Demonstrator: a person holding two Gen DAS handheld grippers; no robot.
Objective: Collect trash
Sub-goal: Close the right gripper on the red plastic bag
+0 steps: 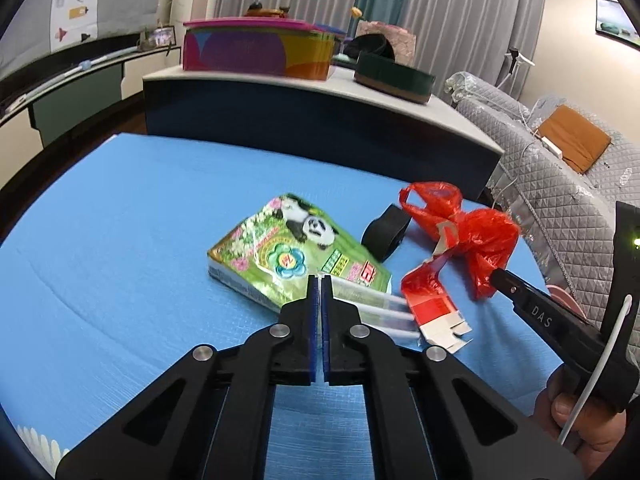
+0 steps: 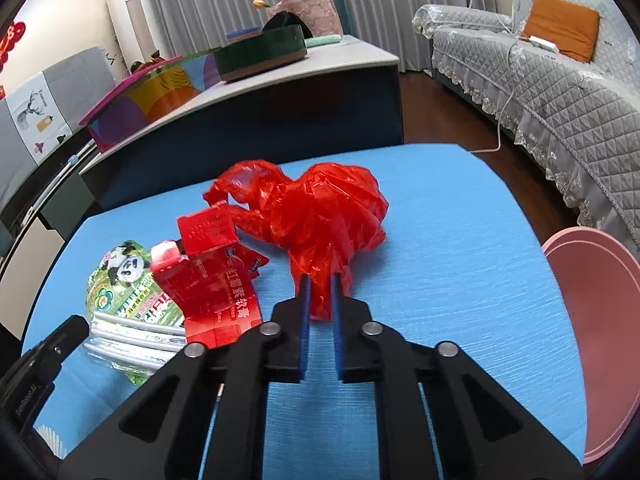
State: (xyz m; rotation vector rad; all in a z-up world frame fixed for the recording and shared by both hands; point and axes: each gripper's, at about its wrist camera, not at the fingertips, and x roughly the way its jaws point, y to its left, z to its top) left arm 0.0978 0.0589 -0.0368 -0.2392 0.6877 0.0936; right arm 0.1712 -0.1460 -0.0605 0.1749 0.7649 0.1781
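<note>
Tongs: right tongs (image 2: 320, 300) pinching red plastic bag (image 2: 320, 216); left tongs (image 1: 320, 280) pressed together, empty, above panda pouch (image 1: 296, 252) on blue desk (image 1: 120, 220); red carton (image 2: 212, 280) at pouch's 3 o'clock.

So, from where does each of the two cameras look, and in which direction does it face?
Left wrist: sits on the left gripper, looks forward over the blue table at the panda packet; the person's hand shows at the right edge.
Right wrist: sits on the right gripper, looks at the red plastic bag it grips; the left gripper shows at lower left.
Shared: bag, packet, red carton, table.
</note>
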